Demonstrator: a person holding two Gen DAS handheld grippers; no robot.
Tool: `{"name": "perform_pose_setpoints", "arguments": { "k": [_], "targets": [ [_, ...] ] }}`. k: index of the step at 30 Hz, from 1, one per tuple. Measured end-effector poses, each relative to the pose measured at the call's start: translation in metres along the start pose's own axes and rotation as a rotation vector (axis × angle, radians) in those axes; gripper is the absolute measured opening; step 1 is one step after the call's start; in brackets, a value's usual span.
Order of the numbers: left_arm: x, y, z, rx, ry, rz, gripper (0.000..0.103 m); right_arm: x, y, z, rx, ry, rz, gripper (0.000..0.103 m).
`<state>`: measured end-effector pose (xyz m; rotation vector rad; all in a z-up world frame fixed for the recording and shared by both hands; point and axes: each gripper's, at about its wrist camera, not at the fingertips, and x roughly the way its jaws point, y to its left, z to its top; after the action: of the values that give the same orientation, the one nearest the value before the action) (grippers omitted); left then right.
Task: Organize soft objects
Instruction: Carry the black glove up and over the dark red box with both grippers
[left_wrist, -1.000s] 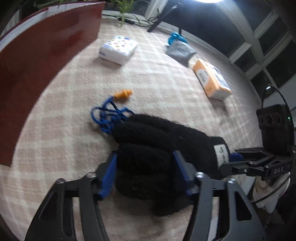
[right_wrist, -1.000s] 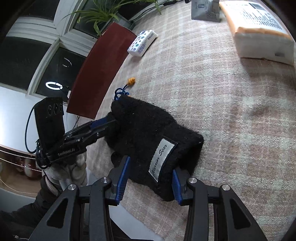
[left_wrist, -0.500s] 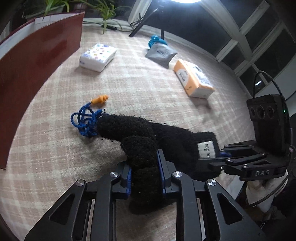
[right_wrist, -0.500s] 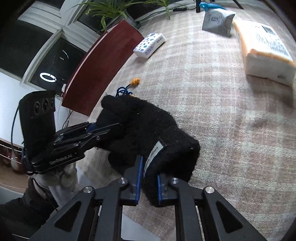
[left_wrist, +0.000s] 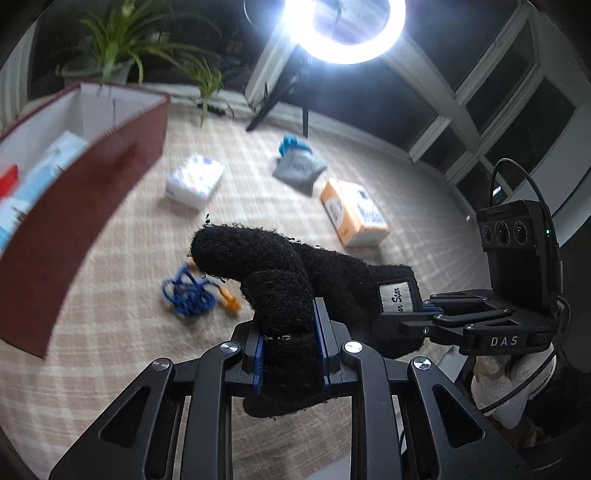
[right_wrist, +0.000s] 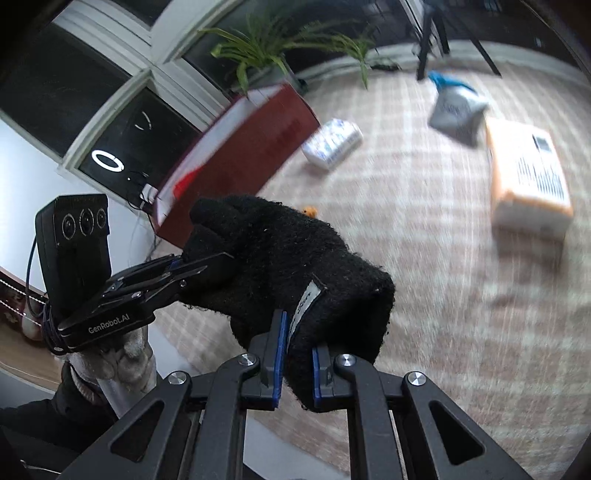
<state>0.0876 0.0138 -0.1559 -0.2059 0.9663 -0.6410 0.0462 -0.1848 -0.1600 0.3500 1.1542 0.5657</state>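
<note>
A black fuzzy glove (left_wrist: 306, 273) with a white label hangs in the air above the checked cloth, held by both grippers. My left gripper (left_wrist: 290, 354) is shut on its thumb end. My right gripper (right_wrist: 297, 363) is shut on its cuff beside the label; the glove also fills the right wrist view (right_wrist: 280, 254). The right gripper shows from the side in the left wrist view (left_wrist: 428, 314), and the left gripper shows in the right wrist view (right_wrist: 192, 267). A dark red open box (left_wrist: 85, 188) stands at the left with packets inside.
On the cloth lie blue-corded orange earplugs (left_wrist: 192, 293), a white tissue pack (left_wrist: 194, 181), a grey pouch (left_wrist: 299, 171) and an orange-white tissue pack (left_wrist: 354, 214). A ring light (left_wrist: 343, 26) and potted plants (left_wrist: 122, 44) stand at the far edge.
Both grippers closed on the glove and lifted it off the cloth. The views now look higher, into the red box. The earplugs stay on the cloth below.
</note>
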Motion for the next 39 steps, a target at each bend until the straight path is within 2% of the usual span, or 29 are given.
{"name": "perform_pose_setpoints", "arguments": {
  "k": [8,20,31,39],
  "targets": [
    [-0.051,0.025,0.026,-0.023,-0.137,0.026,0.020,-0.007,0.049,0.043,-0.111,-0.064,0.001,0.010],
    [-0.100,0.087,0.049,-0.095,-0.282,0.111,0.020,0.027,0.134,0.112,-0.324,-0.108,-0.029,0.009],
    [-0.114,0.138,0.055,-0.166,-0.333,0.191,0.020,0.085,0.183,0.162,-0.438,-0.095,-0.088,0.009],
    [-0.106,0.165,0.057,-0.216,-0.329,0.218,0.020,0.121,0.202,0.196,-0.491,-0.081,-0.142,0.009]
  ]
}}
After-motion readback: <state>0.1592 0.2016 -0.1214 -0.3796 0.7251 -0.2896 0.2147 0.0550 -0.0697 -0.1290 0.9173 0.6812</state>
